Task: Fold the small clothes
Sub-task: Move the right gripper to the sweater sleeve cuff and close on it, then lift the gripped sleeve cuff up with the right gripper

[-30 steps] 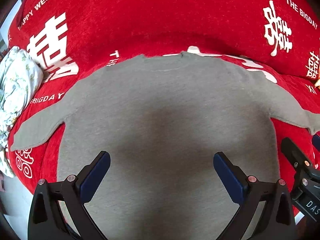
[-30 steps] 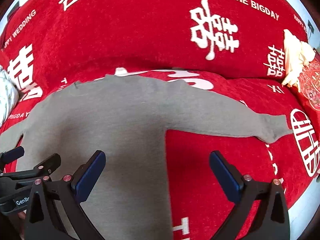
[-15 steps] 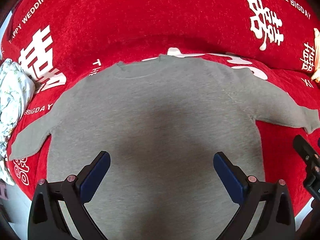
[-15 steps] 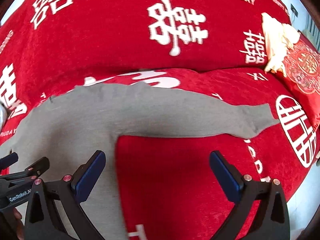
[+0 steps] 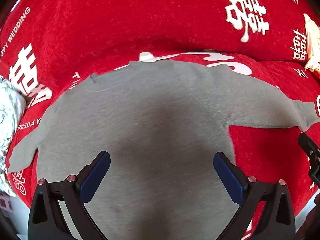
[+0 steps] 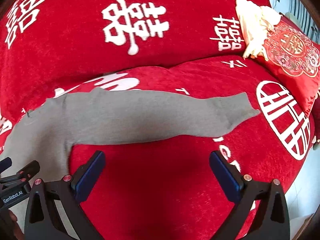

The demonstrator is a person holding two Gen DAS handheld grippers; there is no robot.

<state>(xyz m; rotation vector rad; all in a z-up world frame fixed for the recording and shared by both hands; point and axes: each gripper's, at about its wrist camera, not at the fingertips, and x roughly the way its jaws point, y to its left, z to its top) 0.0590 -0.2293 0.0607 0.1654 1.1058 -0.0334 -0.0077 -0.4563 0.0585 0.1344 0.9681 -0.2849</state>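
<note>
Your left hand-held gripper (image 5: pixel 161 171) hangs over the body of the grey sweater (image 5: pixel 152 132), jaws spread wide with nothing between the blue pads (image 5: pixel 95 177). The sweater lies flat, spread out on the seat of a sofa covered in a red cover with white characters (image 5: pixel 140 26), neckline toward the backrest and both sleeves stretched out to the sides. Your right hand-held gripper (image 6: pixel 157 172) is equally wide open and empty; it sits over bare red cover just below the sweater's right sleeve (image 6: pixel 156 118), whose cuff reaches toward a round white emblem (image 6: pixel 284 118) on the seat. A pale floral bundle of cloth (image 5: pixel 9 116) lies near the left sleeve's end. At the far right of the sofa, a red embroidered cushion (image 6: pixel 294 54) leans beside a cream fabric piece (image 6: pixel 254 24).
</note>
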